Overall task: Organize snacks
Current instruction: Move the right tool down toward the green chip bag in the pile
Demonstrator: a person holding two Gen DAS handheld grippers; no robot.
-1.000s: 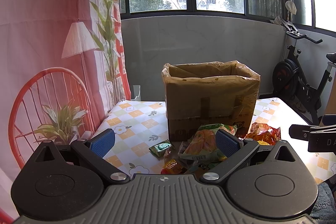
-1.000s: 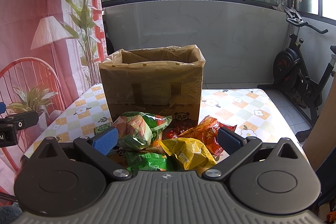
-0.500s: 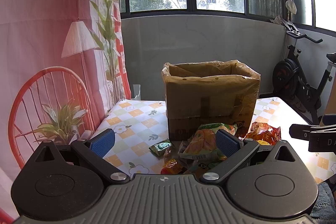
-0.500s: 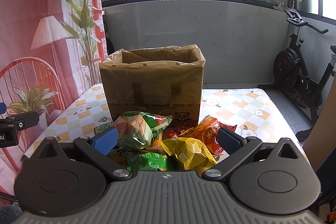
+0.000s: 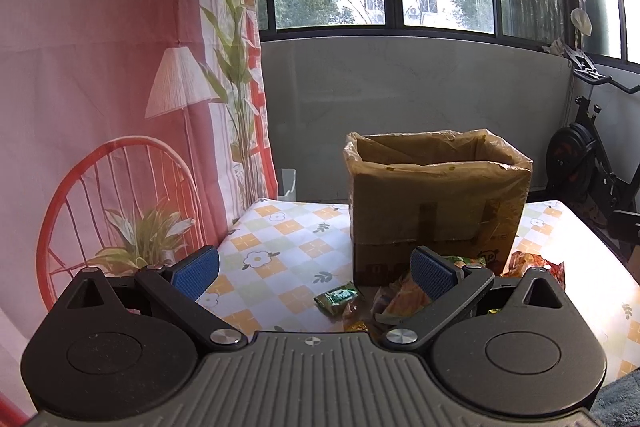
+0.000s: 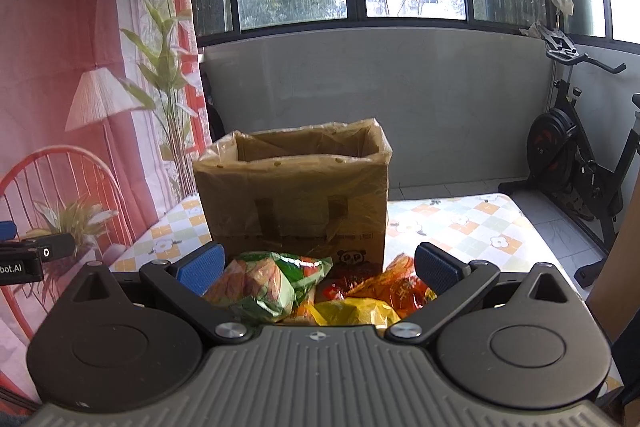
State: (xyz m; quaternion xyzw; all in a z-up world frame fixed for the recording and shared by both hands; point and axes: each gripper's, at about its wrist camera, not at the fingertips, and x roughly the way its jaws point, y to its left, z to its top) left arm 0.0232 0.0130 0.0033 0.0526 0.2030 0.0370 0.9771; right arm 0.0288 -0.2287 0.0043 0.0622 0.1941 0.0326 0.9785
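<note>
- The left gripper [image 5: 314, 273] has its jaws spread wide and nothing between them; its blue pads [image 5: 196, 271] hang above the checked tablecloth [image 5: 280, 239], near the table's left edge.
- The right gripper [image 6: 318, 269] is likewise wide apart and holds nothing; it hovers just above the pile of snacks, with the packets showing between its fingers.
- The cardboard box [image 6: 296, 195] stands upright on the table behind the snacks; its top is open and a clear plastic liner [image 6: 384, 143] is folded over its rim; whether anything lies inside cannot be told.
- In the right wrist view a green and orange packet [image 6: 268, 283] lies at the front left of the pile, a yellow packet [image 6: 356, 313] just beside it, and an orange-red packet [image 6: 400, 287] to the right; all sit close against the box's front wall.
- In the left wrist view a small green packet [image 5: 336, 297] lies on the cloth by itself, just left of the pile and near the box's front left corner.
- An exercise bike [image 6: 576, 163] stands on the floor beyond the table's right side; a printed curtain [image 5: 100, 87] with a lamp and a red chair hangs to the left.
</note>
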